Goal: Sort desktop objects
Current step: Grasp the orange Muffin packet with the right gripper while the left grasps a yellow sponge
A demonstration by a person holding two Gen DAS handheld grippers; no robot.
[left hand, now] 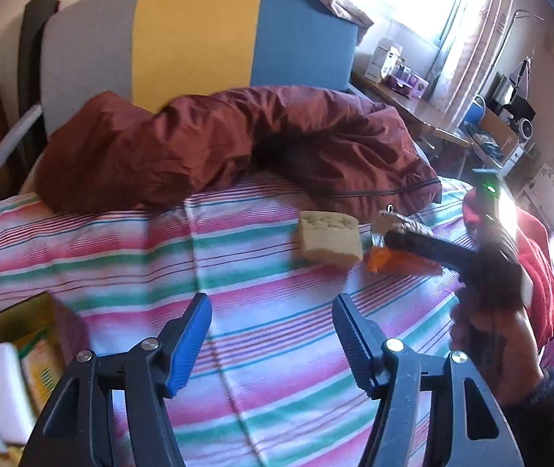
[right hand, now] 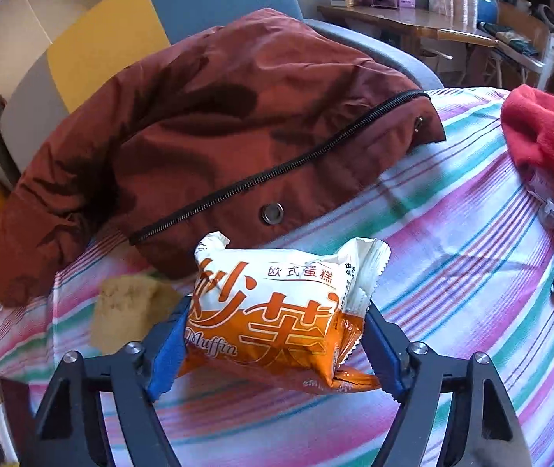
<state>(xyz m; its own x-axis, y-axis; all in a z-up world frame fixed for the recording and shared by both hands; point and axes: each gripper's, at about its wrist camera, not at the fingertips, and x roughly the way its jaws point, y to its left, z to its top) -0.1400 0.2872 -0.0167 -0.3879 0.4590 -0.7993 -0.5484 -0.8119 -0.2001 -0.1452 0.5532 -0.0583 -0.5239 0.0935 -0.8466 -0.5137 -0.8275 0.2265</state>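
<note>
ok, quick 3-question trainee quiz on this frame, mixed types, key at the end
1. True or false: the left gripper has something between its fingers.
2. What does the right gripper have between its fingers? A) the tan sponge B) the orange-and-white muffin packet C) the red cloth
3. Name the garment that lies behind the tan sponge on the striped sheet.

Key:
1. False. It is open, with only the sheet showing in the gap.
2. B, the muffin packet, both pads against its ends.
3. The rust-brown jacket, with its zip showing.
</note>
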